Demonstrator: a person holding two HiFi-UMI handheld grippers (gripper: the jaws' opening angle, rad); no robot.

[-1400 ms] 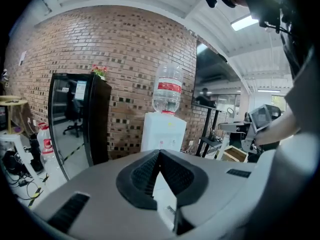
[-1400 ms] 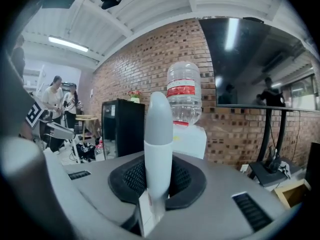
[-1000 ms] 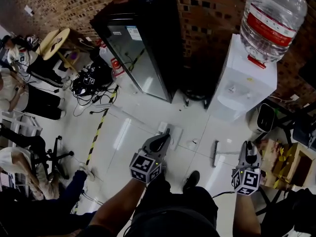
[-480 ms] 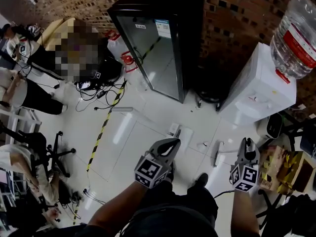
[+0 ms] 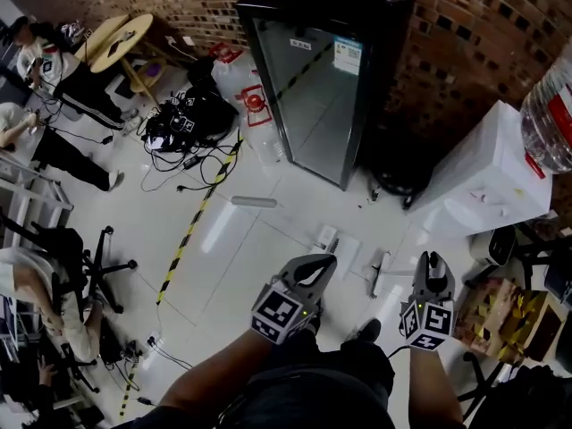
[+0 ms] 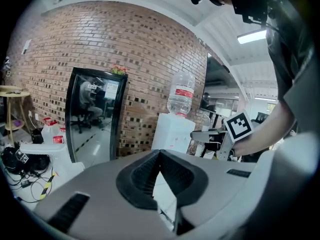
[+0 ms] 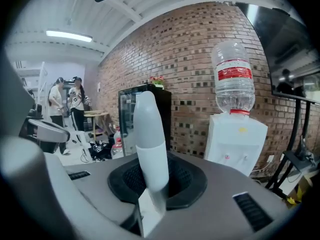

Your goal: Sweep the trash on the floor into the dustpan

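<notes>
- Dustpan handle: the left tongs (image 6: 160,153) are clenched tip to tip on a thin white piece. I take this to be the handle of the dustpan (image 5: 331,239), which lies on the white floor (image 5: 268,266) just ahead of them.
- The right tongs (image 7: 155,184) grasp the grey-and-white broom handle (image 7: 149,134), which stands upright between the pads. The broom head (image 5: 379,273) is on the floor beside the dustpan, a little apart from it.
- Trash: only small specks (image 5: 364,206) show, near the foot of the glass-door fridge (image 5: 322,88). They are too small to name.
- Judgement: sweeping has not clearly begun, since pan and broom are merely set side by side.
- To do it well:
  - Press the pan's lip flat to the floor, mouth towards the broom.
  - Draw the bristles in short, low strokes towards the pan.
  - Hold the grip firm so neither handle twists.
- Further out, a grey tube (image 5: 255,202), striped tape (image 5: 190,229) and loose cables (image 5: 183,155) could snag a wide stroke. The water dispenser (image 5: 487,186) limits room on the right.
</notes>
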